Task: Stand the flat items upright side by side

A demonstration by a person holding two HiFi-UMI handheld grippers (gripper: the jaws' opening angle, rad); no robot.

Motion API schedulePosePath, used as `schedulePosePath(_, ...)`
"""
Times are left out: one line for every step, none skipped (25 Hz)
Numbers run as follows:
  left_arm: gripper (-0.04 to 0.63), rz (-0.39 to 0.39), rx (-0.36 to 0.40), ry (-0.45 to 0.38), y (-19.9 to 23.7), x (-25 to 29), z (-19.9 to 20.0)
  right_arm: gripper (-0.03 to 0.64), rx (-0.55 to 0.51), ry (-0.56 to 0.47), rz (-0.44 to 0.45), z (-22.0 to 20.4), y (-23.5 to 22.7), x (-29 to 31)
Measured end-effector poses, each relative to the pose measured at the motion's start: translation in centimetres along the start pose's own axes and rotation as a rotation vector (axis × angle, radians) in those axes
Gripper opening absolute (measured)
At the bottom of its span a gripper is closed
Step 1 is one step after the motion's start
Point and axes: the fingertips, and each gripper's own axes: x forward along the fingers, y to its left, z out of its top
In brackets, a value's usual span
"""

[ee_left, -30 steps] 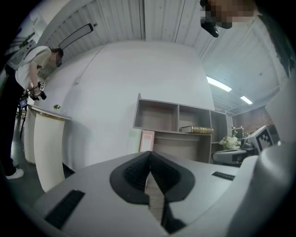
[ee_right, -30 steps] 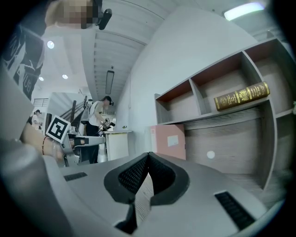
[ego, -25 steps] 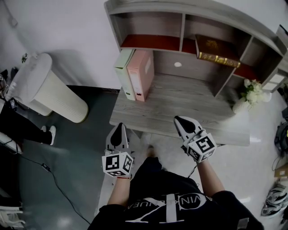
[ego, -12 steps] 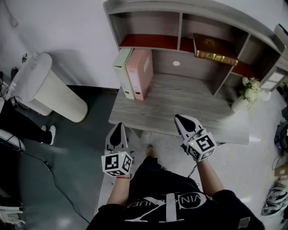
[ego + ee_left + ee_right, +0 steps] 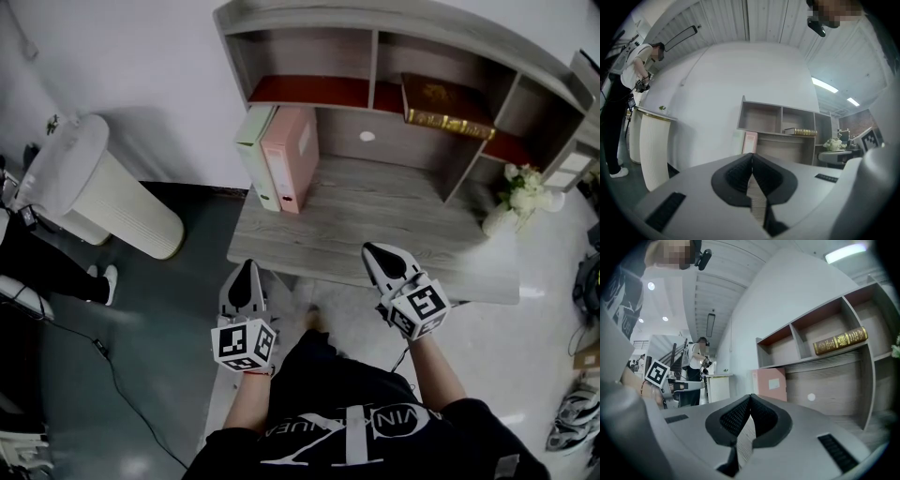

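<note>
A pink binder (image 5: 292, 155) and a pale green binder (image 5: 255, 155) stand upright side by side at the desk's back left. The pink binder (image 5: 749, 142) shows in the left gripper view and again, pink binder (image 5: 769, 384), in the right gripper view. A brown book with gilt edges (image 5: 445, 105) lies flat on the red-lined shelf; the same book (image 5: 840, 341) appears in the right gripper view. My left gripper (image 5: 247, 269) is shut and empty, just off the desk's front left edge. My right gripper (image 5: 372, 250) is shut and empty over the desk's front edge.
The grey wooden desk (image 5: 375, 220) carries a shelf unit (image 5: 375, 56) with several compartments. White flowers (image 5: 520, 192) sit at the desk's right end. A ribbed white cylinder (image 5: 103, 187) stands on the floor to the left. A person (image 5: 628, 84) stands far left.
</note>
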Motion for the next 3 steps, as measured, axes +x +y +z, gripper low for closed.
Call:
schedulePosePath(0.005,0.0,0.0,0.001,-0.01,0.03,0.0,0.009,0.001,0.0,-0.001,0.01,-0.03,0.02)
schedulePosePath(0.005,0.0,0.001,0.001,-0.02,0.07,0.0,0.009,0.001,0.0,-0.001,0.02,-0.05,0.05)
schedulePosePath(0.005,0.0,0.002,0.002,-0.02,0.11,0.01,0.009,0.001,0.0,-0.001,0.04,-0.07,0.07)
